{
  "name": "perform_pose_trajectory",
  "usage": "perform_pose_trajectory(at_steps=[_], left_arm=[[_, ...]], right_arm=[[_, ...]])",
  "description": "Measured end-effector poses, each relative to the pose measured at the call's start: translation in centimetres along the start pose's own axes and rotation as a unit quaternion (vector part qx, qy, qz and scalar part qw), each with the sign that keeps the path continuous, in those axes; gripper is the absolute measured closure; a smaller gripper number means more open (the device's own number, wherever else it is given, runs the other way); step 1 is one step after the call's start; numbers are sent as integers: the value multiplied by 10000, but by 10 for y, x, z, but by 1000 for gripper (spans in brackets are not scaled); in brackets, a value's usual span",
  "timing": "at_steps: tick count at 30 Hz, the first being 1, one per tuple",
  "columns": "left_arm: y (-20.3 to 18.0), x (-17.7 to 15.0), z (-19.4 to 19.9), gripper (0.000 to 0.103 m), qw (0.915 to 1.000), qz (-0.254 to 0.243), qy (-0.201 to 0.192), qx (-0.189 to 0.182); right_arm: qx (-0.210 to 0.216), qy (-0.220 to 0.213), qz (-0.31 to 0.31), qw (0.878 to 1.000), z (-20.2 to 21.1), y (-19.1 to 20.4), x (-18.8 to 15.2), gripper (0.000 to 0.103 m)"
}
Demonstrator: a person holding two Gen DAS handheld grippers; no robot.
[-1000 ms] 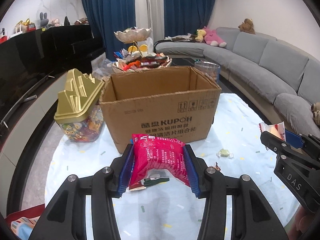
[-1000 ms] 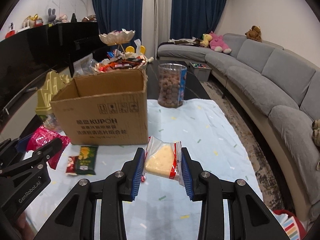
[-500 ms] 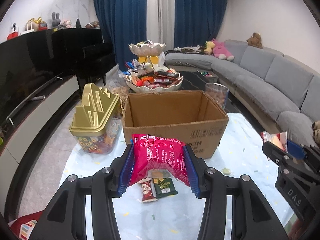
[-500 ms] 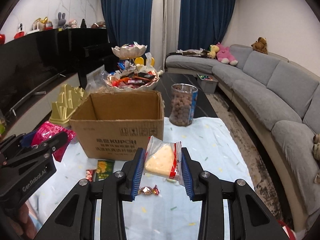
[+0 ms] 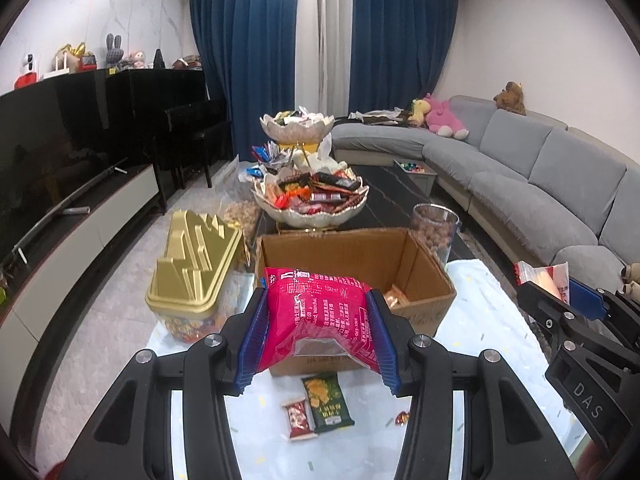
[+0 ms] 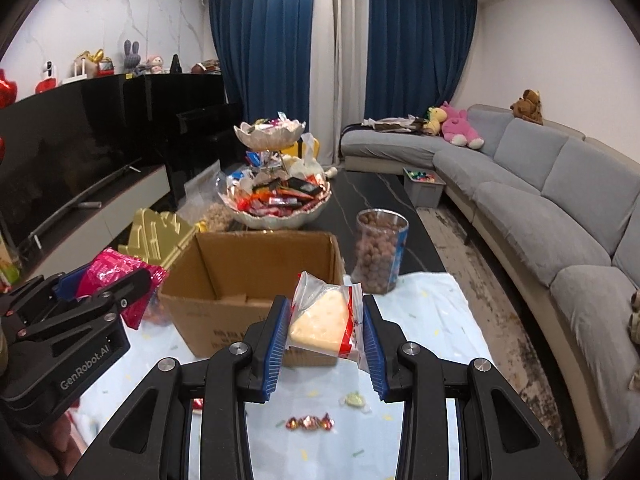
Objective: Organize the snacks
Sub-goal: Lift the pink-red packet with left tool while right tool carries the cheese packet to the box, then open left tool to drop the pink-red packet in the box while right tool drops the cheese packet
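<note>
My left gripper (image 5: 318, 336) is shut on a red snack bag (image 5: 320, 312), held in the air just in front of the open cardboard box (image 5: 424, 276). My right gripper (image 6: 324, 338) is shut on a clear packet with a cheese-shaped wedge (image 6: 322, 320), also raised before the cardboard box (image 6: 240, 304). A small orange packet (image 5: 396, 295) lies inside the box. On the pale tablecloth (image 5: 480, 320) below lie a green packet (image 5: 326, 400), a small red packet (image 5: 298, 420) and wrapped candies (image 6: 310, 423). Each gripper shows at the edge of the other's view.
A gold-lidded candy tub (image 5: 192, 272) stands left of the box. Behind it are a two-tier bowl stand full of snacks (image 5: 312, 200) and a clear jar of brown balls (image 6: 380, 254). A grey sofa (image 6: 540, 208) runs along the right, a black TV unit (image 5: 80, 168) along the left.
Both grippers have risen with their packets, so the box now sits lower in view and its inside shows. The green and red packets on the cloth have come into sight.
</note>
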State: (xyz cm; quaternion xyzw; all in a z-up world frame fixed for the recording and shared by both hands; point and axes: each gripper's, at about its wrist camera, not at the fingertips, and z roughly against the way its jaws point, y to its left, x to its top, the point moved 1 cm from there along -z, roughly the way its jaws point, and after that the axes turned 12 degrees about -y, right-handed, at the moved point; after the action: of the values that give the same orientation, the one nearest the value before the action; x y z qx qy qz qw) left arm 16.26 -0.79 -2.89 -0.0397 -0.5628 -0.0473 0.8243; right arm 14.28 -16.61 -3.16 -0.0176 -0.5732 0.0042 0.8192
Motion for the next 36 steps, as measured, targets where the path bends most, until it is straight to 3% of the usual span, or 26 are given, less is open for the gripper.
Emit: perform_pose_trajectory(at_steps=[17,36], left_arm=[[15,34,-56,55,9999,60,102,-18],[23,17,-137,55,9975,255,658,41]], right_arm=[[160,-140,160,9996,-62,16,48,66],[272,354,246,9987,-140,29,40,66]])
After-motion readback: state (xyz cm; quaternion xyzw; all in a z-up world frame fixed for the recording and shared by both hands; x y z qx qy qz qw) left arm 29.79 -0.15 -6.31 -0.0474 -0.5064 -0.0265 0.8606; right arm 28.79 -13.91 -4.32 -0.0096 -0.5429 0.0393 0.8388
